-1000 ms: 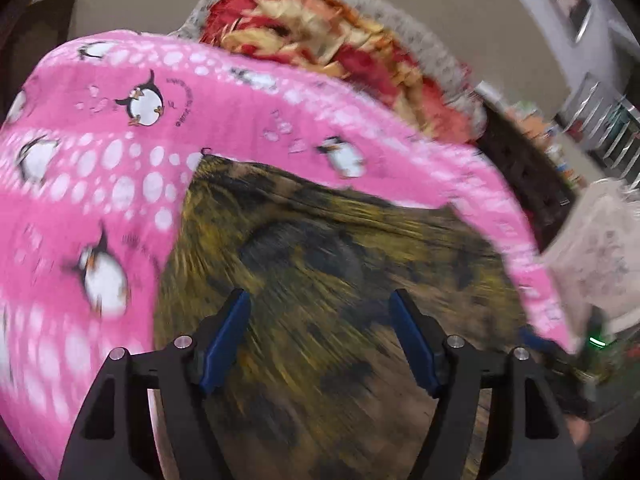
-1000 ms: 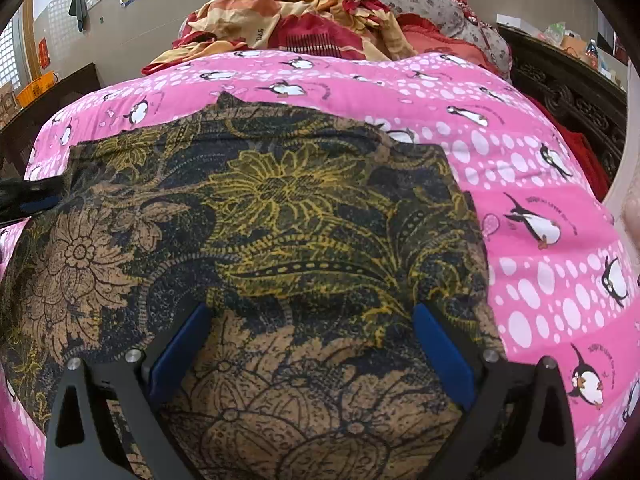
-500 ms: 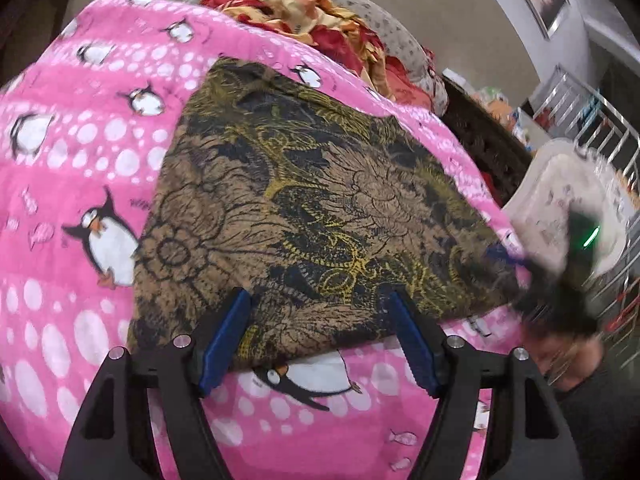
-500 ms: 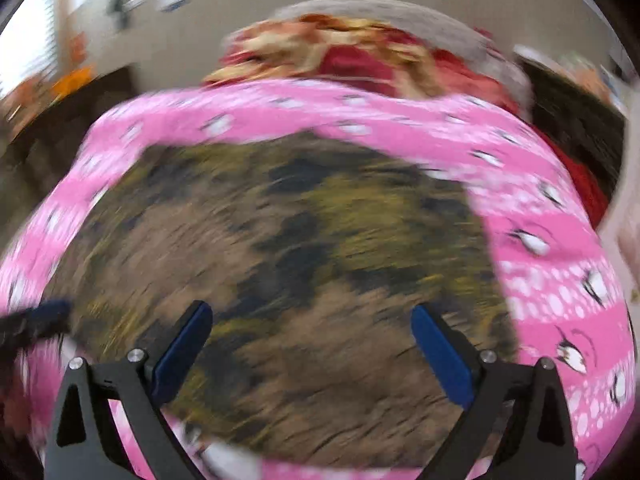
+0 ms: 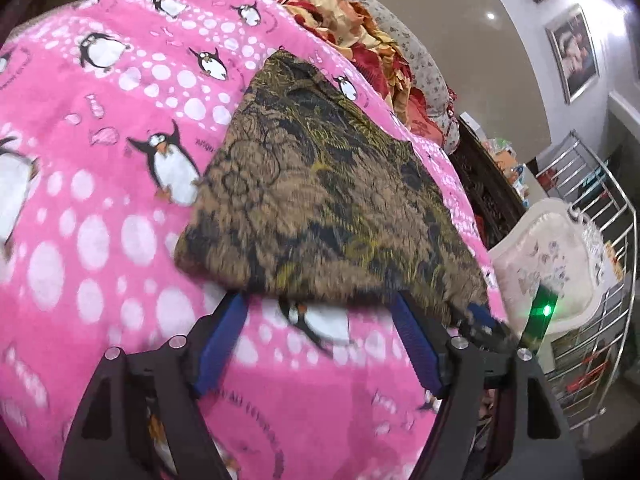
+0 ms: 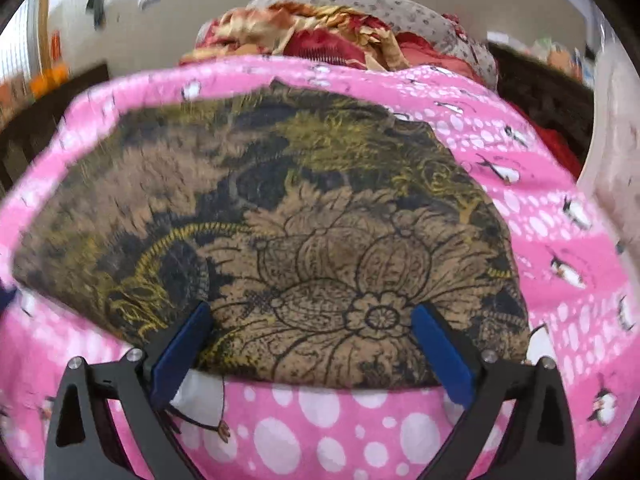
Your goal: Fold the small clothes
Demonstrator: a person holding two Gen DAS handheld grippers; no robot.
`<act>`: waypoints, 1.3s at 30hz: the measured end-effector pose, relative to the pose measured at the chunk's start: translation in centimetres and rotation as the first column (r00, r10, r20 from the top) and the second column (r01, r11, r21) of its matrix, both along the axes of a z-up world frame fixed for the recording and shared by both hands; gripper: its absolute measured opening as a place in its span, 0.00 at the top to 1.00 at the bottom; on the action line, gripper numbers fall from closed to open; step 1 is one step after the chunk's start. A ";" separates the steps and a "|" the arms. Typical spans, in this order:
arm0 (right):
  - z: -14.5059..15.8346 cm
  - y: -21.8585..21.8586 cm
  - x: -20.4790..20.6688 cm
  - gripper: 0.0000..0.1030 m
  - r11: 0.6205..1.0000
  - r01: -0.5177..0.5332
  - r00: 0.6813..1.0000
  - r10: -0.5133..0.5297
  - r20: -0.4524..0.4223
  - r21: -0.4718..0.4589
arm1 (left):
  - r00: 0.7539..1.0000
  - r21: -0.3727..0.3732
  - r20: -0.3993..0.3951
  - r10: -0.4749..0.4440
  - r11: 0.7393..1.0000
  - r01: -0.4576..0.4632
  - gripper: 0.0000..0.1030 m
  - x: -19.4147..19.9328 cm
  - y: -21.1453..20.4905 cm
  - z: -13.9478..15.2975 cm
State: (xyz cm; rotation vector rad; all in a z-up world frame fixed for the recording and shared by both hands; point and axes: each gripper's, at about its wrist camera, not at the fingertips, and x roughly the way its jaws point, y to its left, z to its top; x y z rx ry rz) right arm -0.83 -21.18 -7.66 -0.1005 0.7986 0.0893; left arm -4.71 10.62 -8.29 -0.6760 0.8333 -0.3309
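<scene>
A brown, black and yellow floral cloth (image 5: 320,184) lies flat, as a folded panel, on a pink penguin blanket (image 5: 100,160). My left gripper (image 5: 320,298) is at the cloth's near edge. Its jaws are opening, with only that edge and the blanket between the blue pads and nothing pinched. In the right wrist view the same cloth (image 6: 280,220) spreads across the blanket (image 6: 340,420). My right gripper (image 6: 311,307) stands open wide over the cloth's near hem, gripping nothing. The right gripper's blue finger (image 5: 478,314) shows at the cloth's right corner.
A heap of red and yellow bedding (image 6: 320,36) and a grey spotted pillow (image 6: 380,8) lie at the bed's far end. A dark wooden bed frame (image 5: 488,184), a white cushioned chair (image 5: 552,252) and a metal rail (image 5: 608,240) stand to the right.
Both grippers have drawn back from over the cloth to its near edge, so pink blanket now shows beneath the fingers. The left view has swung, and the cloth now sits further off.
</scene>
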 end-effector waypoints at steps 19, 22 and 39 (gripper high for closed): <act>-0.1 -0.5 0.2 0.00 0.999 -0.002 1.000 0.002 -0.008 0.039 | 0.999 -0.097 -0.048 -0.020 0.995 0.015 0.60 3.3 -0.3 0.4; -0.1 -0.5 0.1 0.00 0.999 -0.002 1.000 0.003 -0.008 0.041 | 0.991 -0.115 -0.080 0.109 0.986 -0.118 0.64 3.6 1.8 -0.3; 10.4 2.1 2.1 0.05 0.977 -0.212 0.968 0.206 0.145 0.025 | 0.967 0.489 0.253 0.018 0.860 -0.144 1.00 1.4 -4.6 5.7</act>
